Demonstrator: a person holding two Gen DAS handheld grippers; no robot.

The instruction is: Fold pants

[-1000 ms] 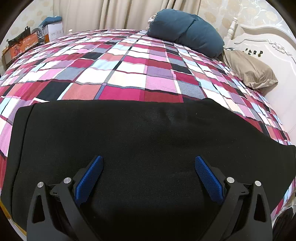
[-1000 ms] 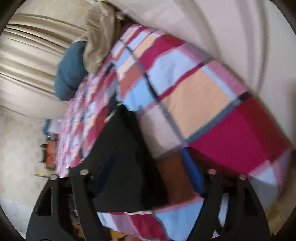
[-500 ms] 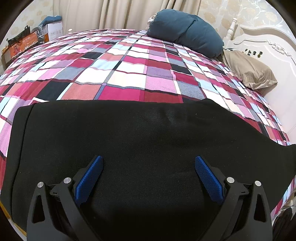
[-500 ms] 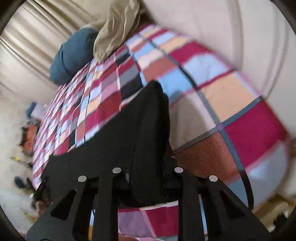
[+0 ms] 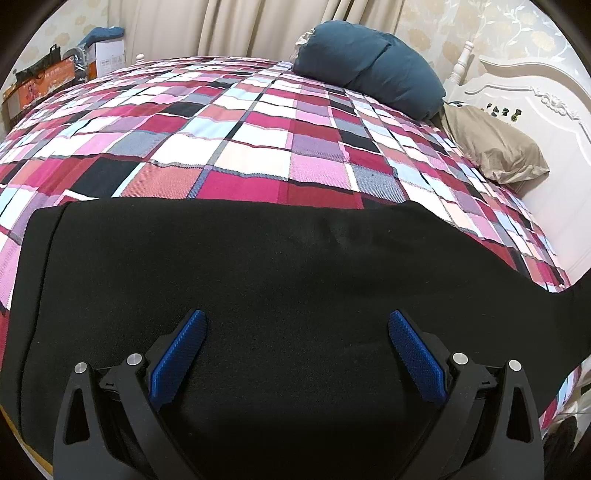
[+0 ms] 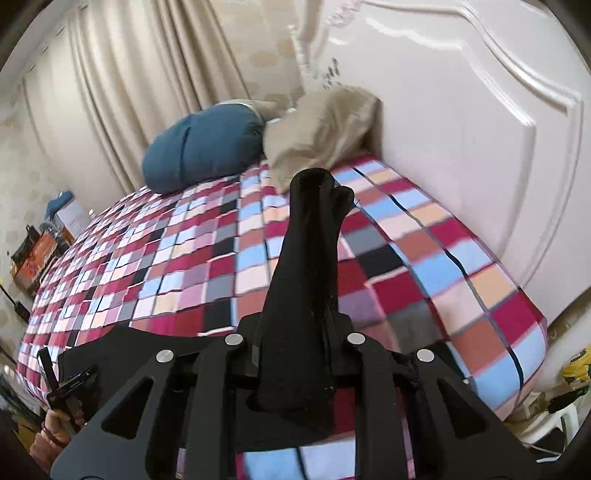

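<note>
Black pants (image 5: 258, 266) lie flat across the near edge of a bed with a pink, red and white checkered cover (image 5: 258, 140). My left gripper (image 5: 295, 332) is open just above the middle of the pants, its blue pads (image 5: 181, 354) wide apart and empty. My right gripper (image 6: 295, 354) is shut on the leg end of the pants (image 6: 310, 258) and holds it lifted off the bed, the fabric standing up between the fingers. The rest of the pants stays on the bed at lower left in the right wrist view.
A dark blue pillow (image 5: 369, 66) and a beige pillow (image 5: 491, 147) lie at the head of the bed by the white headboard (image 5: 535, 96). Curtains (image 5: 240, 26) hang behind. Boxes and bags (image 5: 55, 77) stand at the far left beyond the bed.
My right gripper closed on the pants' leg end and raised it, swinging toward the headboard. The left gripper has stayed open and still; the pants' right end rose at that view's edge.
</note>
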